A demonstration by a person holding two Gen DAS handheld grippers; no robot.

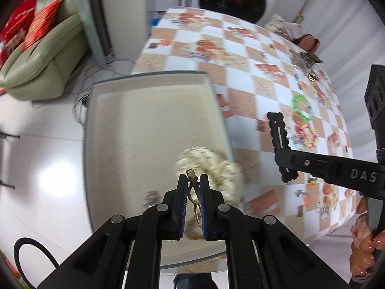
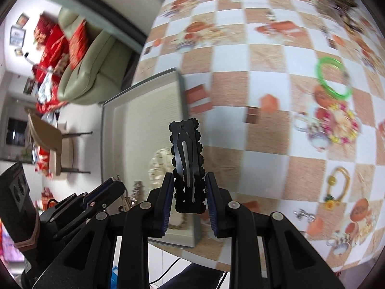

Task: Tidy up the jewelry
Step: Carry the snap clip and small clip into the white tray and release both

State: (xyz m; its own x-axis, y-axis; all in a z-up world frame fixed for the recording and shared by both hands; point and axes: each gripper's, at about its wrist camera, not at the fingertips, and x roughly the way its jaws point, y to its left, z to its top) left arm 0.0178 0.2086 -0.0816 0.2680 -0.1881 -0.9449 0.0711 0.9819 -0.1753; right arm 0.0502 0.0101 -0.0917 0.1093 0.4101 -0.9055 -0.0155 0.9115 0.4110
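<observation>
Upright, black hair clip (image 2: 187, 168) lengthwise in the right claw (image 2: 189, 201).

The left gripper (image 1: 193, 192) is seen at the bottom centre of its own view, its blue-padded jaws drawn nearly together and clamped on a thin metal clip. The right gripper (image 2: 189, 190) is held at the lower centre of its view, its jaws pressed against the sides of a black clip that is kept upright between them. At the lower right of the left view, the right hand (image 1: 363, 240) is wrapped around the handle of the right gripper.
</observation>
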